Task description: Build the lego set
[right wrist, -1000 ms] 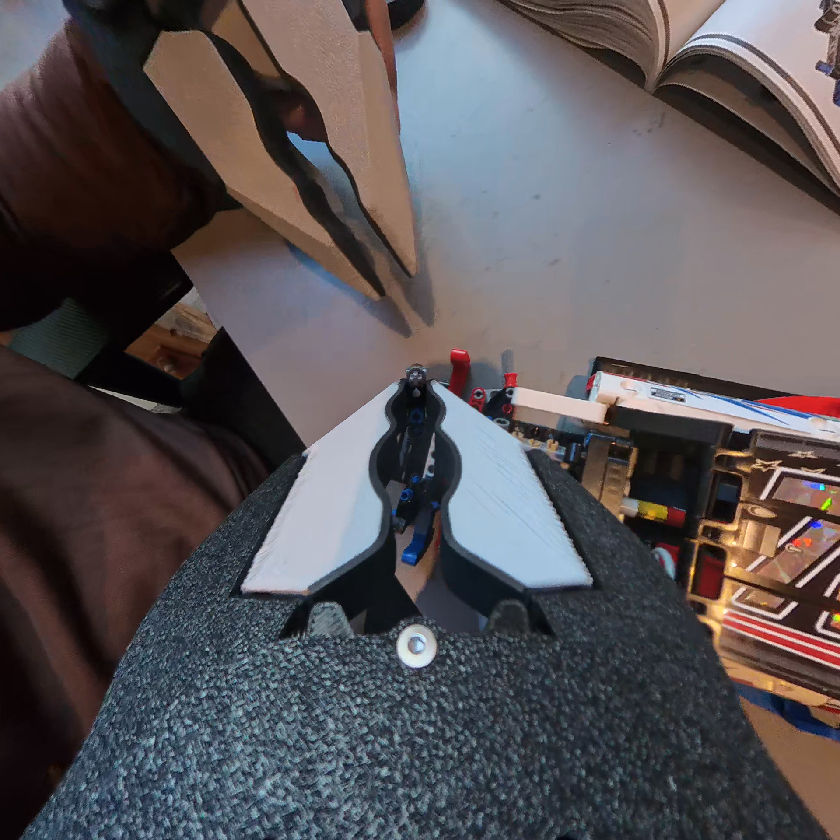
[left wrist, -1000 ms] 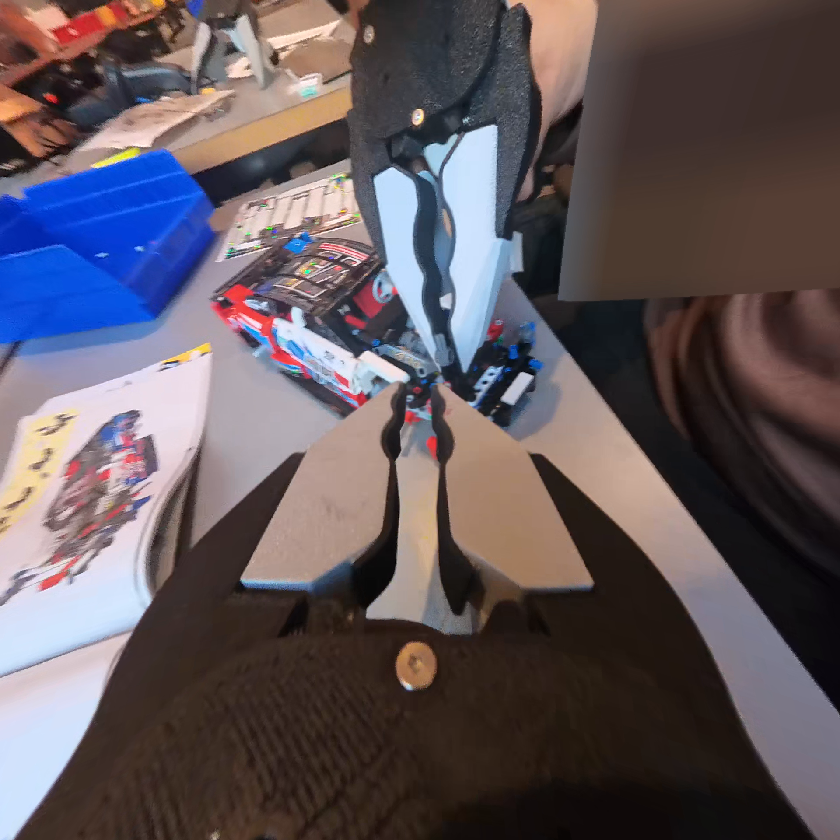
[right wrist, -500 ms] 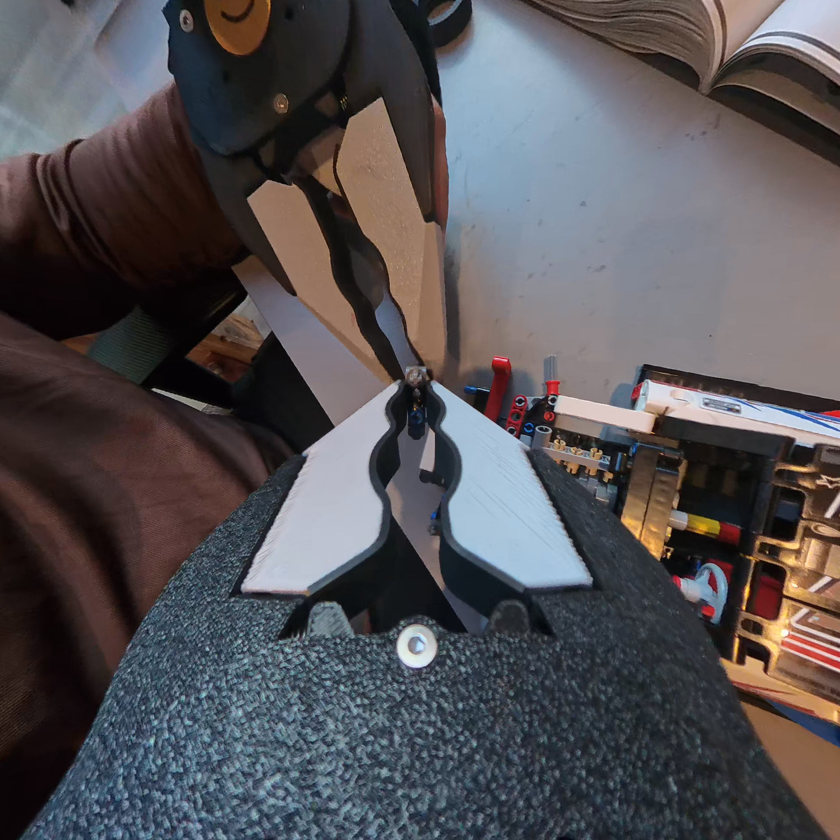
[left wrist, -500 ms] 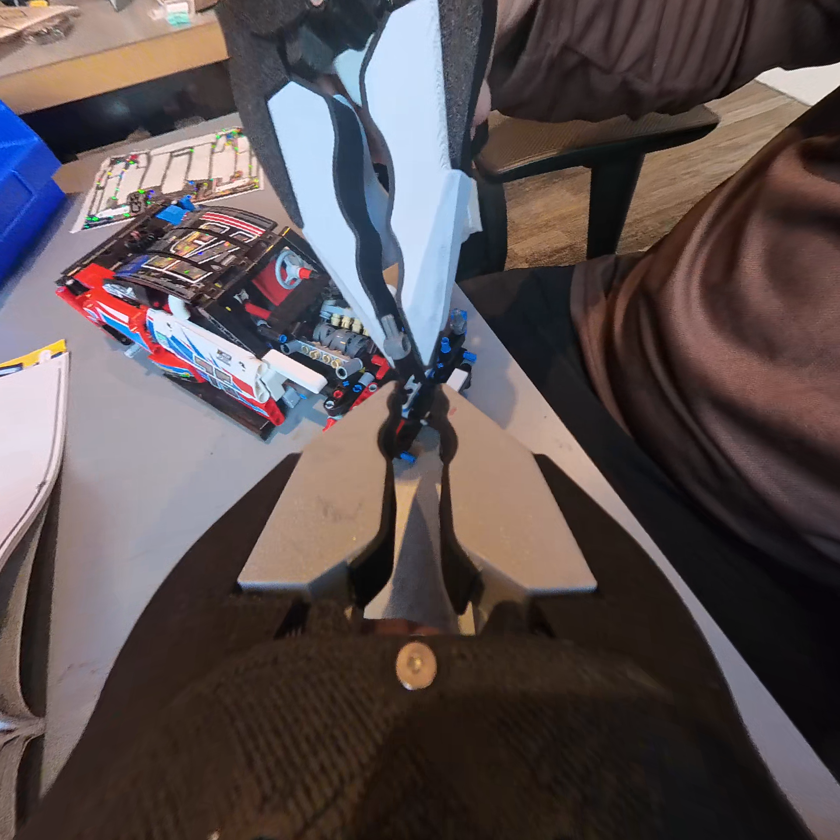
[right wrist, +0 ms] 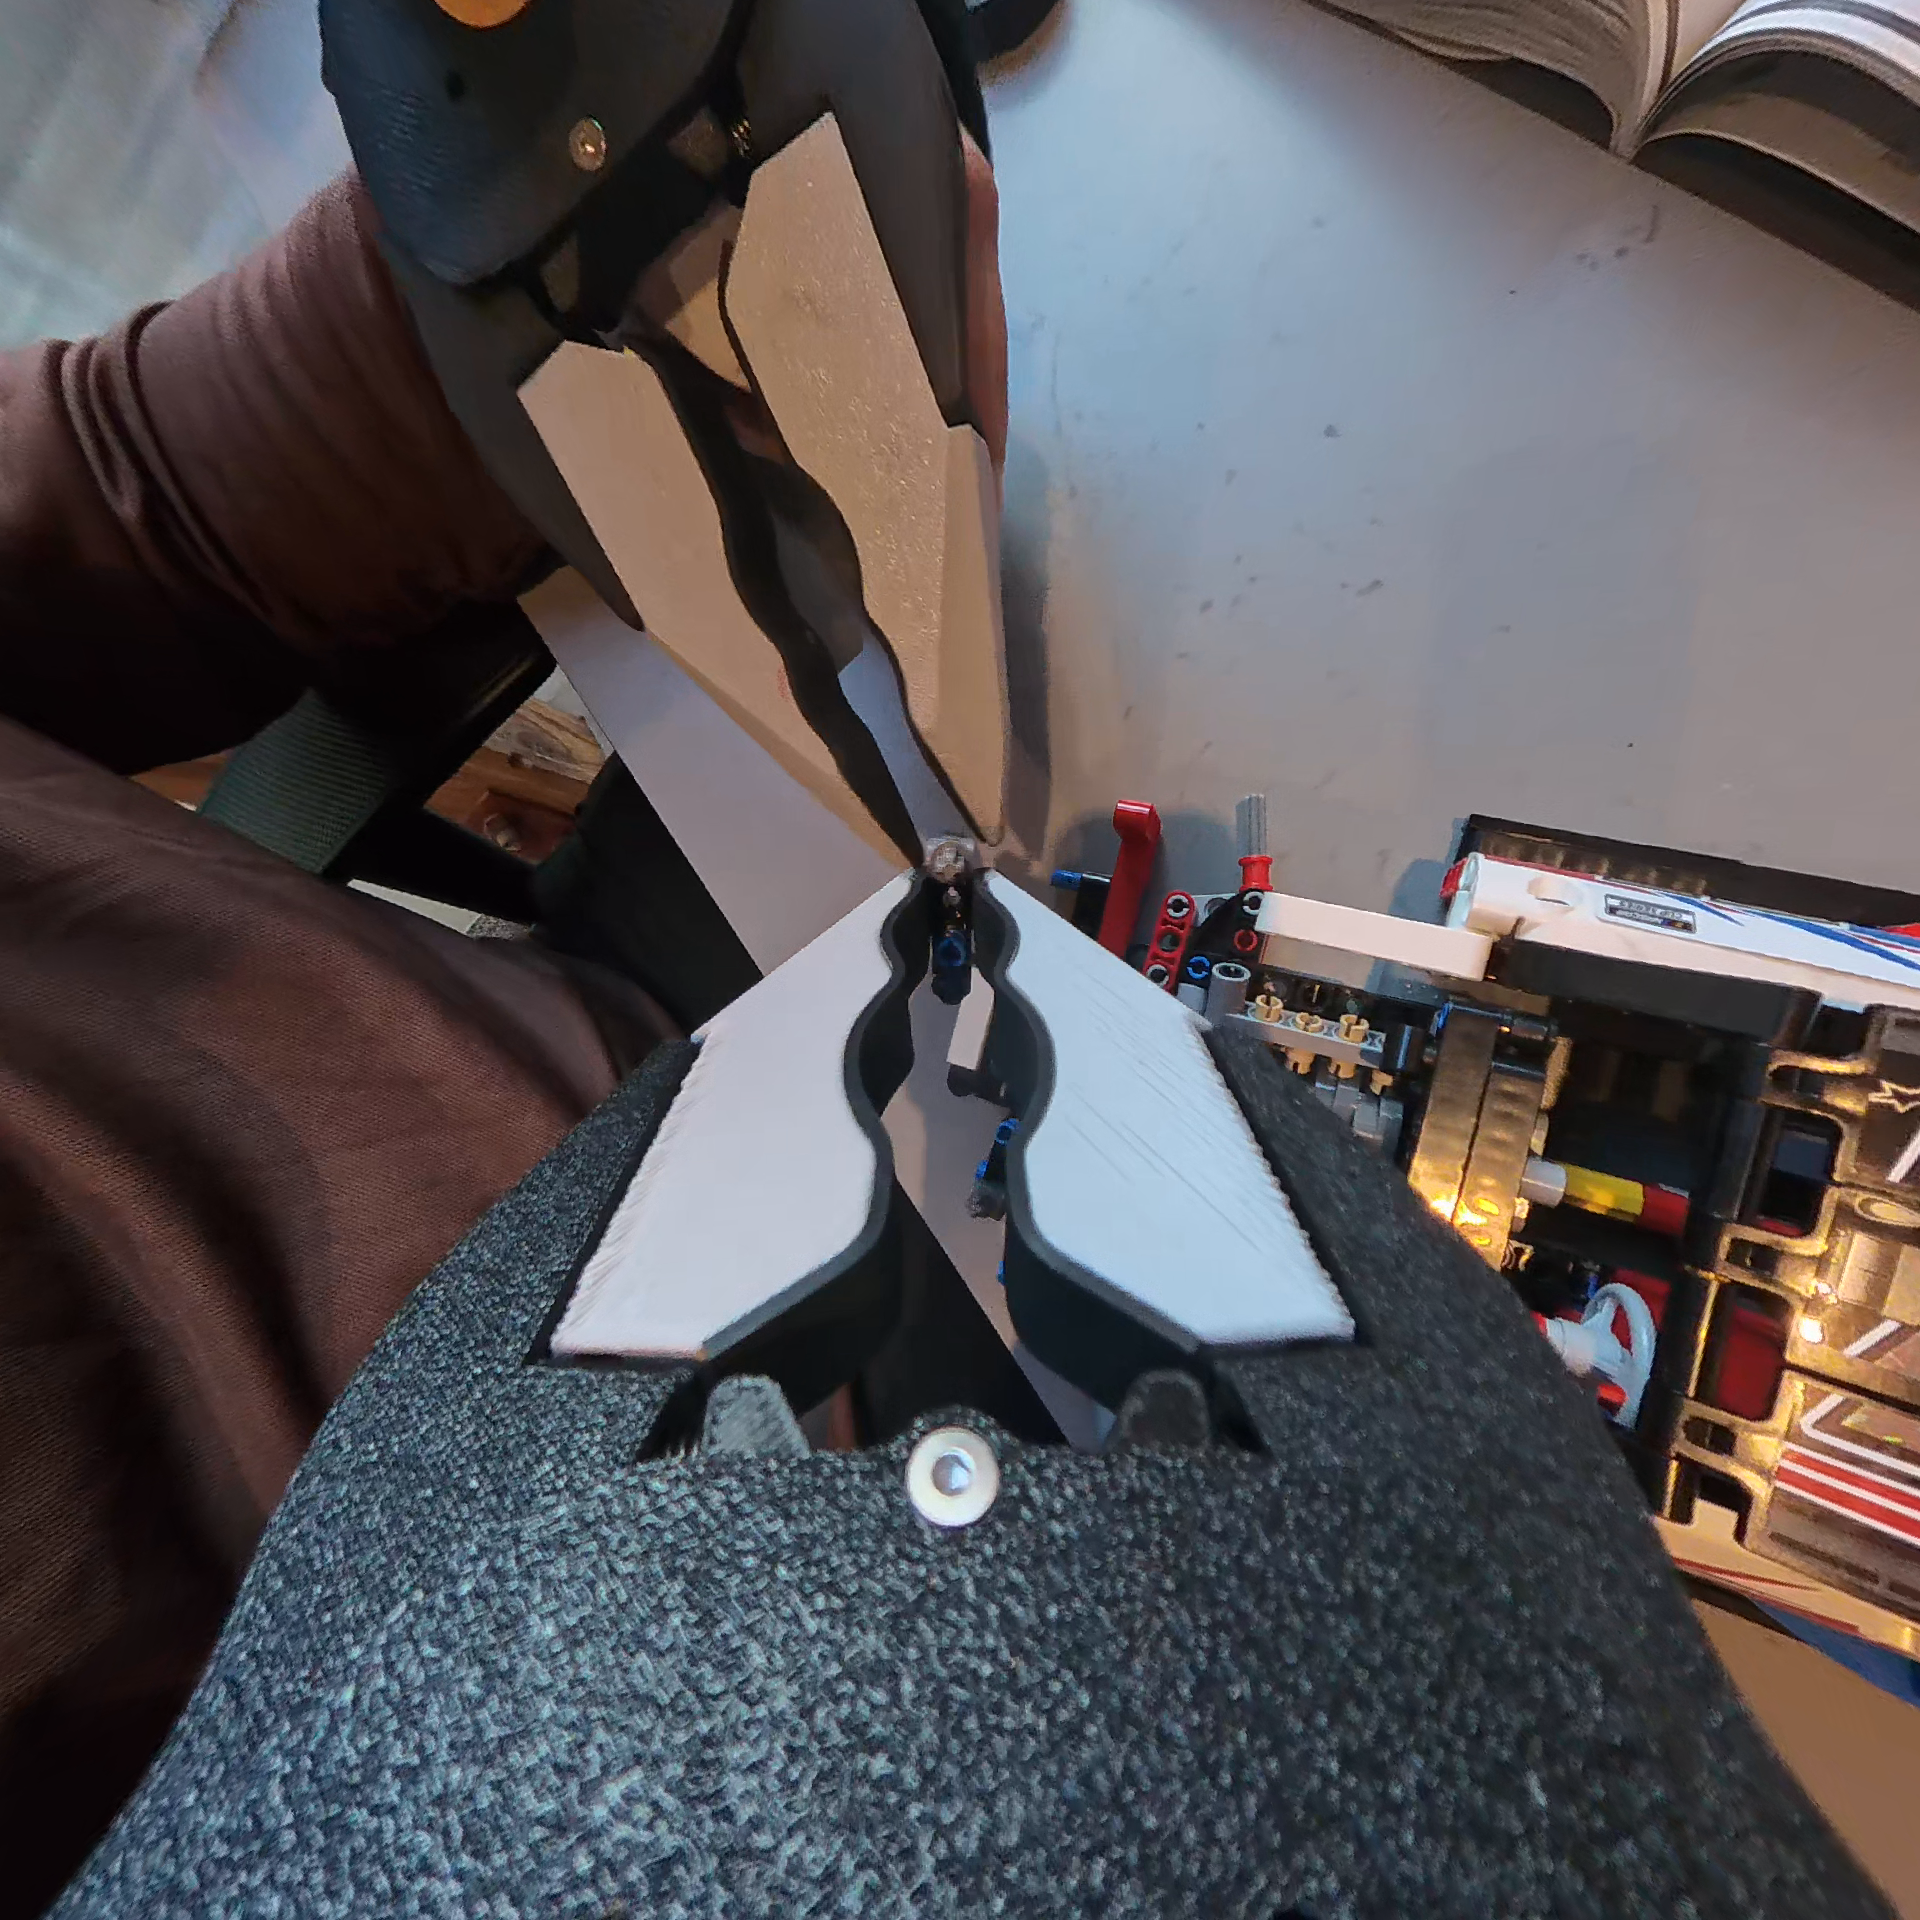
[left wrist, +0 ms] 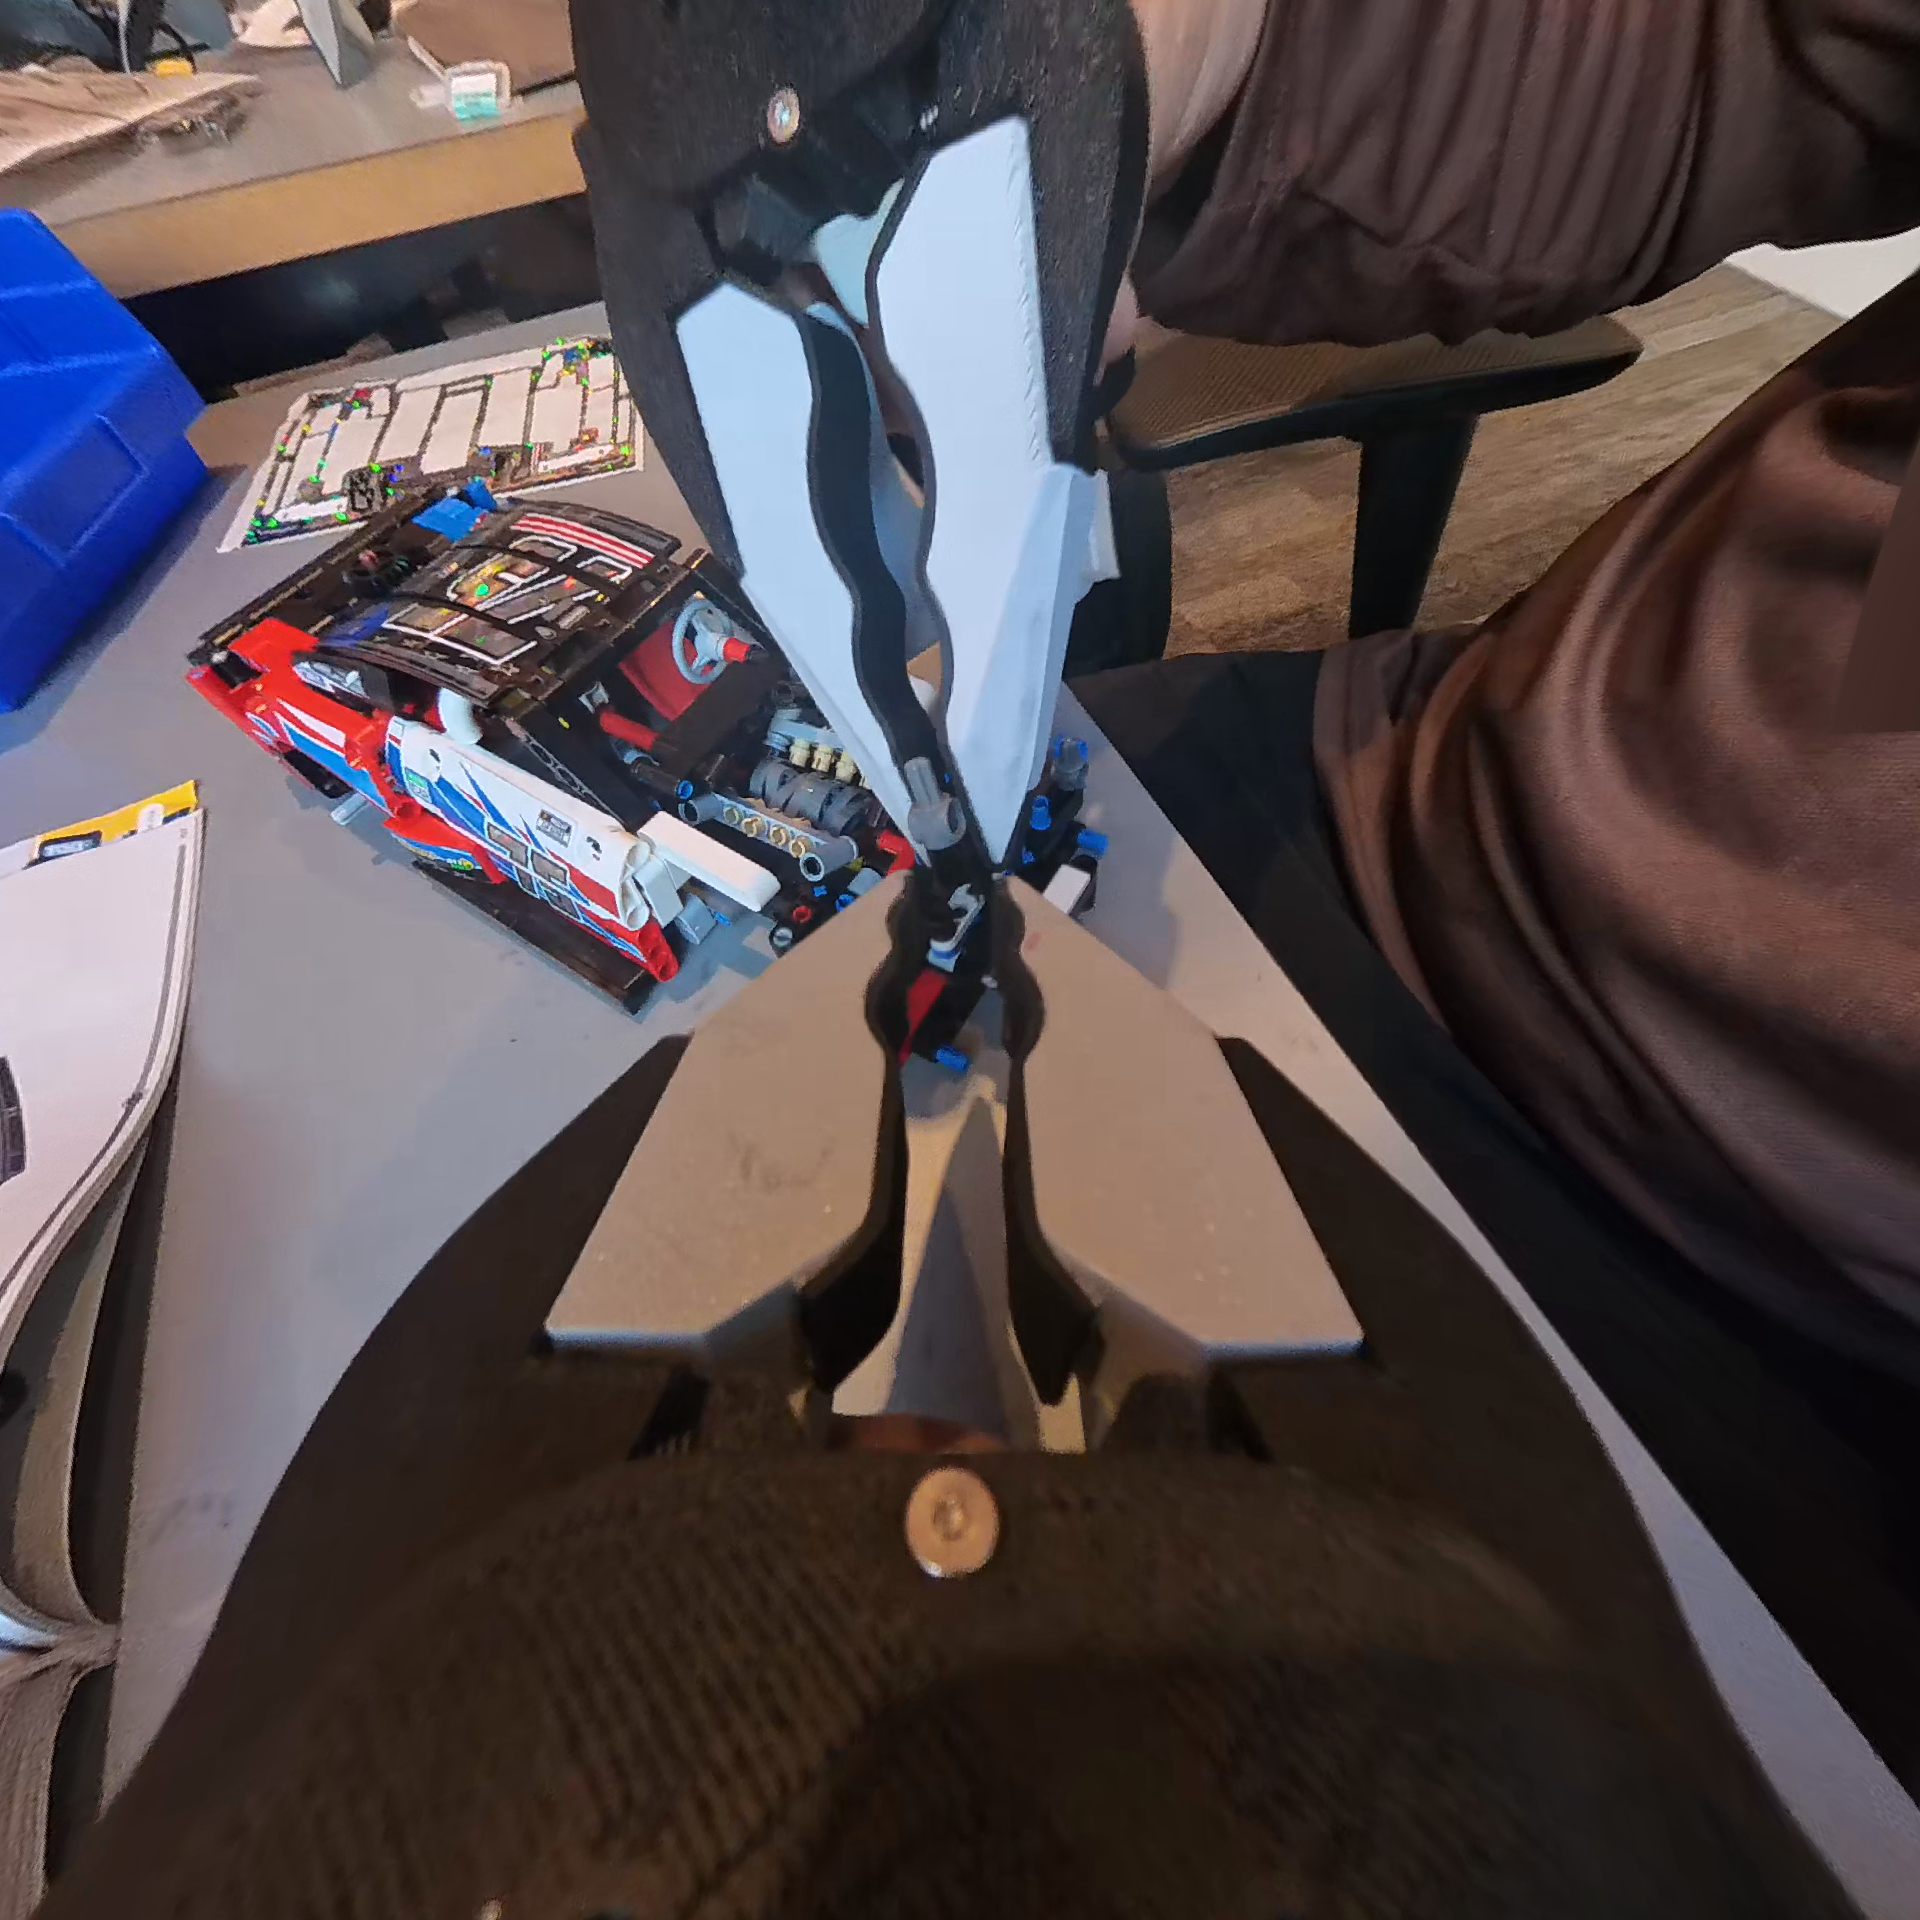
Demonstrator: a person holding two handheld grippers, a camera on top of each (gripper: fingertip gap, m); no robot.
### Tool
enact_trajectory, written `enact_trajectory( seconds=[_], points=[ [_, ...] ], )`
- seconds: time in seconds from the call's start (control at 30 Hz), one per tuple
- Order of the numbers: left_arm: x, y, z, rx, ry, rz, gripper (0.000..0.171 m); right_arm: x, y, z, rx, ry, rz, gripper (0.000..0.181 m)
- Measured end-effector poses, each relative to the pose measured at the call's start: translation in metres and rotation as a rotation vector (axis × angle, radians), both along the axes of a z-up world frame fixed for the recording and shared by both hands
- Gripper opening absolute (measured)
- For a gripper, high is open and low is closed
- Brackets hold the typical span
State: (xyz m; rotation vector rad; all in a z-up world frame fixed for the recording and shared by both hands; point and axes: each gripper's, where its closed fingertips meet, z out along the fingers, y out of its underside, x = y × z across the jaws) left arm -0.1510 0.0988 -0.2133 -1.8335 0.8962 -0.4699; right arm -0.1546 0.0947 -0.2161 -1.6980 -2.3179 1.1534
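Note:
A partly built red, white and black lego car (left wrist: 488, 707) lies on the grey table (left wrist: 364, 1039); it also shows in the right wrist view (right wrist: 1558, 1039). My right gripper (right wrist: 948, 878), with white fingers, is shut on a small lego piece (right wrist: 951, 857) that has a grey connector at its tip and a blue pin behind. In the left wrist view the right gripper (left wrist: 961, 847) comes down from above with that piece (left wrist: 930, 816). My left gripper (left wrist: 951, 894), with grey fingers, is shut. Its tips meet the right gripper's tips at the piece, just off the car's open end (right wrist: 940, 831).
An open instruction book (left wrist: 83, 1039) lies at the left. A blue bin (left wrist: 73, 436) and a sticker sheet (left wrist: 447, 426) sit beyond the car. The table edge runs close on the right, with a person's brown clothing and a chair (left wrist: 1351, 395) past it. Left and right tips are no more than a few centimetres apart.
The two grippers have come together tip to tip; a second ago they were apart. The left gripper swung right, toward the car's open end. The right gripper kept its hold on the small piece.

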Motion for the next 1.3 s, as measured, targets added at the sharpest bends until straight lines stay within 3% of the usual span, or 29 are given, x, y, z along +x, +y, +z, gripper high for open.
enact_trajectory(
  seconds=[0.5, 1.07, 1.3],
  points=[
    [0.003, 0.003, -0.01, -0.019, 0.022, -0.007, 0.006, -0.002, 0.006, 0.001, -0.059, -0.007, -0.023, 0.007],
    [-0.032, 0.014, -0.022, 0.0, 0.15, 0.127, 0.008, 0.016, 0.036, 0.032, 0.029, 0.094, -0.274, 0.007],
    [-0.04, 0.014, -0.016, 0.023, 0.177, 0.153, 0.009, 0.034, 0.041, 0.026, 0.048, 0.048, -0.31, 0.007]
  ],
)
